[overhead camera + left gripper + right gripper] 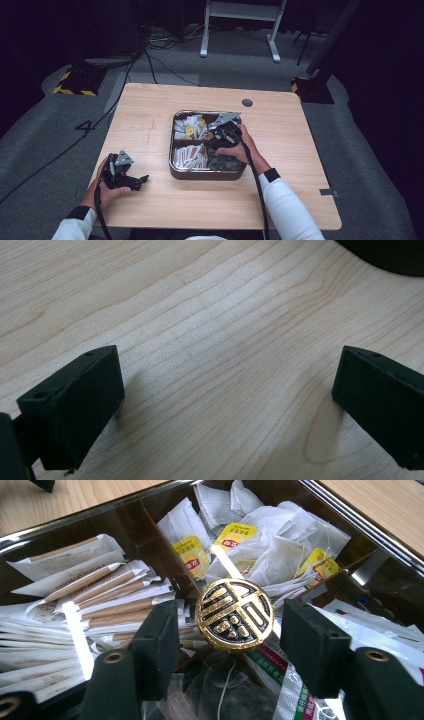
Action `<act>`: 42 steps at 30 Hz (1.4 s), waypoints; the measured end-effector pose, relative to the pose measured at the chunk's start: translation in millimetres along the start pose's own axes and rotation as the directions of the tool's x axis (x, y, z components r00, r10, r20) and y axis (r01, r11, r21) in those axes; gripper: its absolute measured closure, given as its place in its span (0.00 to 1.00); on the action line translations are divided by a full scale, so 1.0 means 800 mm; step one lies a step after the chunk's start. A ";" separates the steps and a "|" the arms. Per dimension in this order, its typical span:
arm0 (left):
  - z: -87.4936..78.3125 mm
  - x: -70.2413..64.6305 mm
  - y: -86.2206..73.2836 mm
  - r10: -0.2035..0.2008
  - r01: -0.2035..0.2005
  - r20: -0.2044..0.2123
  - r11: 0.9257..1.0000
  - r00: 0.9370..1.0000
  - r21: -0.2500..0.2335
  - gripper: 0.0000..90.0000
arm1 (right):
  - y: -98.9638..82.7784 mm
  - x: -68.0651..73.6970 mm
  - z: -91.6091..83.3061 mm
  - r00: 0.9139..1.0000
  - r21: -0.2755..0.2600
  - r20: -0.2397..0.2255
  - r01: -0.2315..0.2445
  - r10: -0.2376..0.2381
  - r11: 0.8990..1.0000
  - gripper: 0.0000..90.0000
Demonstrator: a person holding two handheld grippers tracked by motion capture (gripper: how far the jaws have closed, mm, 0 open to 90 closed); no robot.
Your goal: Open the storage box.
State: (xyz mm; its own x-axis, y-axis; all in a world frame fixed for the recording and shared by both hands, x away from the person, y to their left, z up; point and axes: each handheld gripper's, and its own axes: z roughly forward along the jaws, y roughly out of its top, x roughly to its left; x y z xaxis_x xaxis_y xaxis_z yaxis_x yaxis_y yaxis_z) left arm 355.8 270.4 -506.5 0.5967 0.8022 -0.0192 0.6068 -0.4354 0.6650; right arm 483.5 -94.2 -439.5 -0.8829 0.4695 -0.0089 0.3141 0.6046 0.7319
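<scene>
Both tongs are seen from the high view: the right gripper is held over a divided tray, while the left gripper is rested on the wooden table, well apart from the tray and off to its side. In the left gripper view, the left jaws are spread wide with nothing but bare wood grain between them, so that gripper is released; a dark rounded edge (apparently the tray's wall) is glimpsed at the upper right corner.

In the right gripper view, a round gold-and-black knob is framed between the right gripper's two black jaws. It sits at the middle of the tray, where the dividers meet. A gap is left on either side of the knob, so the pads are not pressed on it and nothing is grasped yet.

Around the knob, the compartments are packed. Beyond the jaws, white tea bags with yellow tags are piled in the far compartment. To the left of the jaws, paper-wrapped brown sticks are stacked. To the right of the right jaw, printed sachets are laid, and directly beneath the jaws clear mesh bags with strings are seen.
</scene>
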 end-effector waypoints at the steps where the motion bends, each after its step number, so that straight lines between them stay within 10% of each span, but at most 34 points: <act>1: 0.000 0.000 0.000 0.000 0.000 0.000 1.000 1.000 0.000 0.01 | 0.000 0.000 0.000 1.000 -0.001 0.000 0.003 -0.003 1.000 0.52; 9: 0.000 0.000 0.000 0.000 0.000 0.000 1.000 1.000 0.000 0.01 | -0.001 0.001 0.000 1.000 -0.026 0.020 0.001 0.000 1.000 0.65; 42: -0.001 0.000 0.000 0.003 -0.003 0.004 1.000 1.000 0.004 0.01 | 0.017 0.003 -0.071 0.998 -0.151 0.056 0.010 -0.001 0.988 0.65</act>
State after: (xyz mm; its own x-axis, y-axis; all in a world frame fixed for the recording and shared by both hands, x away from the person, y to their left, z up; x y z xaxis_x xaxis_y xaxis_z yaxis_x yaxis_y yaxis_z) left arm 355.2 270.9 -506.2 0.6003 0.7995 -0.0200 0.6073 -0.4394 0.6620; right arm 466.1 -121.6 -390.7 -0.8624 0.5039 -0.0476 0.2493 0.5048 0.8265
